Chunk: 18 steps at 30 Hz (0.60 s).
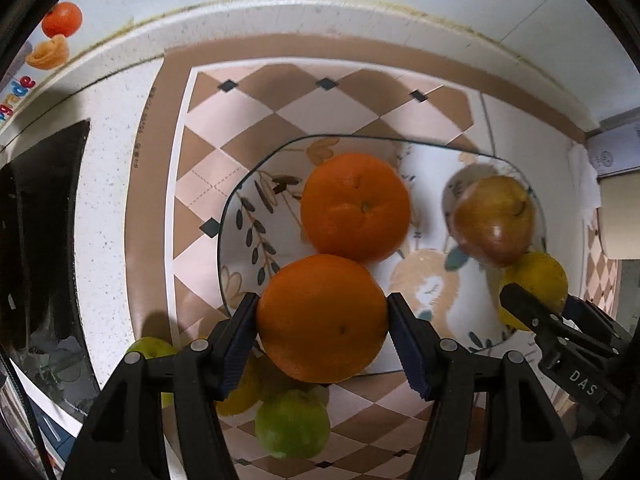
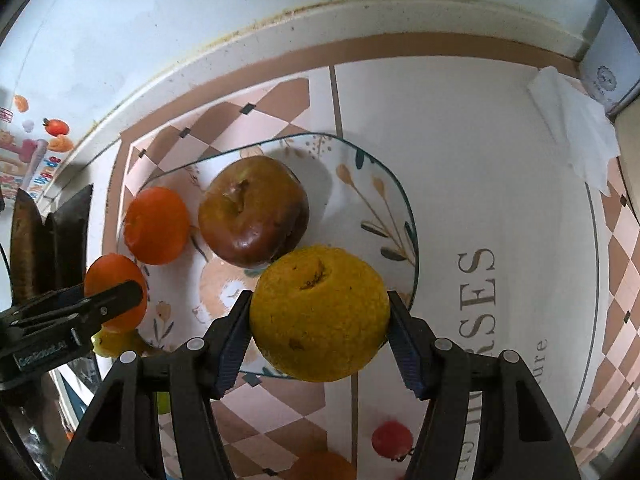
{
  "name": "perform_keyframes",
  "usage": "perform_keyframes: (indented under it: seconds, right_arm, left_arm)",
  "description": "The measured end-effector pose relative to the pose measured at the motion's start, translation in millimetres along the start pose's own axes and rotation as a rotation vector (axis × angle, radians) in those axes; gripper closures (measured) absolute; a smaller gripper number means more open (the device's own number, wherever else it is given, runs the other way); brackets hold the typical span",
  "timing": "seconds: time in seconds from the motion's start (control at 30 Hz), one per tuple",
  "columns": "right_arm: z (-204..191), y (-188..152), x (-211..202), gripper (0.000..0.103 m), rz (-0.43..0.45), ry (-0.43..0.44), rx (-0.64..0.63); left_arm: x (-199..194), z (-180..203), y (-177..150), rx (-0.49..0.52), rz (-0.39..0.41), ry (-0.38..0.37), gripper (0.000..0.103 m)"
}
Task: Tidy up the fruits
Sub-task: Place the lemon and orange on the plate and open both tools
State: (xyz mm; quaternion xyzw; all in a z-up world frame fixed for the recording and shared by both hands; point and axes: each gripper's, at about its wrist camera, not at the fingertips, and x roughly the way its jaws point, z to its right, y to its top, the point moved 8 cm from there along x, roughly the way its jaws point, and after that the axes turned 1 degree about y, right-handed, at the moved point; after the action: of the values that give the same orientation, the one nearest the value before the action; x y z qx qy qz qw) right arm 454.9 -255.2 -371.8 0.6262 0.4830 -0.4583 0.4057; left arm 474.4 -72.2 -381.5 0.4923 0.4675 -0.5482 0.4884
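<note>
Gripping a round orange citrus fruit (image 1: pixel 322 318) between the dark ribbed fingers (image 1: pixel 237 340) of the left gripper (image 1: pixel 322 340), clamped on both flanks, right over the near rim of the clear glass plate with painted leaves and flowers (image 1: pixel 256 216). Touching a second orange fruit (image 1: pixel 355 206) that sits on the plate just beyond it. Further right on the same plate, a brownish-red apple with a yellow shoulder (image 1: pixel 494 220), stem side up. Below the held orange, off the plate, a green round fruit (image 1: pixel 292 424) on the brown-and-pink chequered mat (image 1: pixel 240 120), with a yellowish fruit (image 1: pixel 240 392) partly hidden behind the left finger and another green one (image 1: pixel 154 348) peeking out at the left edge.

Over on the right wrist view: squeezing a rough-skinned yellow citrus fruit (image 2: pixel 320 314) in the right gripper (image 2: pixel 320 328), fingers (image 2: pixel 234 336) pressed against either side, above the plate's near edge (image 2: pixel 408 216). Just behind it, the brown apple (image 2: pixel 253 210), close enough that touching or not cannot be told. Left of the apple, the resting orange (image 2: pixel 157 225); lower left, the gripped orange (image 2: pixel 116 290) with the other tool's black finger across it. Down at the bottom, a small red fruit (image 2: pixel 392 439) and the top of one more orange fruit (image 2: pixel 324 465) on the white tabletop mat with grey lettering (image 2: pixel 480 272). Top right, a crumpled white tissue (image 2: pixel 572 128) near the wall.
</note>
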Motion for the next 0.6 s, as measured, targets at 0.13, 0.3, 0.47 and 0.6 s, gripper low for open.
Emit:
perform_keyframes:
  seconds: [0.13, 0.3, 0.47, 0.6]
  right_arm:
    - [-3.2, 4.4, 10.6, 0.036, -0.032, 0.022, 0.025]
    - [-3.4, 11.1, 1.8, 0.009, -0.016, -0.001, 0.009]
    - [-9.5, 7.7, -14.0, 0.008, 0.004, -0.063, -0.022]
    - [-18.5, -1.6, -30.3, 0.008, 0.036, -0.103, -0.056]
  left_arm:
    - [11.5, -9.2, -0.1, -0.042, -0.043, -0.004, 0.041]
    - [-1.0, -18.8, 8.5, -0.06, 0.011, -0.012, 0.012]
    - [-16.7, -26.4, 7.9, -0.065, 0.047, -0.011, 0.012]
    - [-33.3, -30.4, -5.5, -0.048, 0.09, 0.034, 0.012]
